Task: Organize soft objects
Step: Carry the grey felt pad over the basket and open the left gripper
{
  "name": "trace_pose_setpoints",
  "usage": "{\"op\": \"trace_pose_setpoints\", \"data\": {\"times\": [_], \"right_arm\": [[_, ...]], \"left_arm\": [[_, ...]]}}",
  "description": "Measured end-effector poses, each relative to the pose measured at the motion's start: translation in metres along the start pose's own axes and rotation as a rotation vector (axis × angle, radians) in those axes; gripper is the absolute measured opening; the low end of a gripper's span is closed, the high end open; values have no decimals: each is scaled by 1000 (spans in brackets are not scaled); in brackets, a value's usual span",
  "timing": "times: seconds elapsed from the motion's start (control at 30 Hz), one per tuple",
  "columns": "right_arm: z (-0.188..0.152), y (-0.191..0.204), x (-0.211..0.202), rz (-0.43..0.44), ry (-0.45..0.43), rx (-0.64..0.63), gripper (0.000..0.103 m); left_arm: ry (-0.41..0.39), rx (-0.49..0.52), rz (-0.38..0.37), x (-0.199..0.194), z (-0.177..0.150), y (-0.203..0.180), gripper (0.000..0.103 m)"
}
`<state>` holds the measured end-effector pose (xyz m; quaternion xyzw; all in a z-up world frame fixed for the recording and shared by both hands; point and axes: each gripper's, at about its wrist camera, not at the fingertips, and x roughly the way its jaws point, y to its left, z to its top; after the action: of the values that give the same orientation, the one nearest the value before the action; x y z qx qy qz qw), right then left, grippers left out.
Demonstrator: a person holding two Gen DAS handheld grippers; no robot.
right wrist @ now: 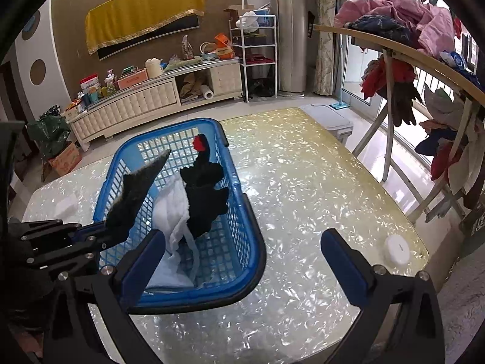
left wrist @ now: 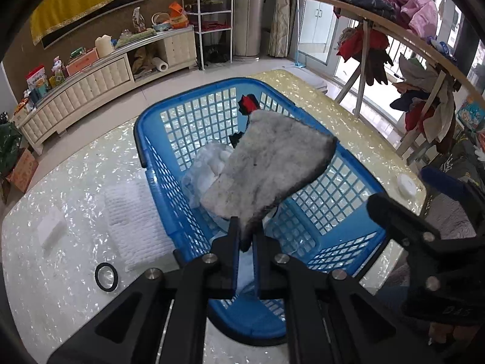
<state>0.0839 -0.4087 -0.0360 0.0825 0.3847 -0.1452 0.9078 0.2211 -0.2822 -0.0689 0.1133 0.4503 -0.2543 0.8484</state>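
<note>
My left gripper [left wrist: 245, 238] is shut on a corner of a grey fleece cloth [left wrist: 272, 163], which it holds up over the blue laundry basket [left wrist: 142, 124]. The right wrist view shows that same cloth [right wrist: 136, 188] from its dark side, above the basket [right wrist: 245, 212], pinched by the left gripper [right wrist: 106, 233]. Inside the basket lie a white cloth [right wrist: 172, 212] and a black garment with a red patch [right wrist: 206, 191]. My right gripper [right wrist: 239, 261] stands open with nothing between its blue pads, at the basket's near right corner above the table.
The basket sits on a shiny pearl-patterned table [right wrist: 303, 182]. A white knitted cloth [left wrist: 130, 212], a white block [left wrist: 51, 227] and a black ring [left wrist: 106, 277] lie left of the basket. A round white puck [right wrist: 397, 248] rests near the right edge. A clothes rack [right wrist: 409, 60] stands at right.
</note>
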Motion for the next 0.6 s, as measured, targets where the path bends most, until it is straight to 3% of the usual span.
{"op": "trace_pose_setpoints", "data": {"times": [0.53, 0.6], "right_arm": [[-1, -9, 11, 3, 41, 23, 103], [-2, -9, 11, 5, 45, 26, 103]], "left_arm": [[65, 28, 3, 29, 4, -10, 7], [80, 26, 7, 33, 3, -9, 26]]}}
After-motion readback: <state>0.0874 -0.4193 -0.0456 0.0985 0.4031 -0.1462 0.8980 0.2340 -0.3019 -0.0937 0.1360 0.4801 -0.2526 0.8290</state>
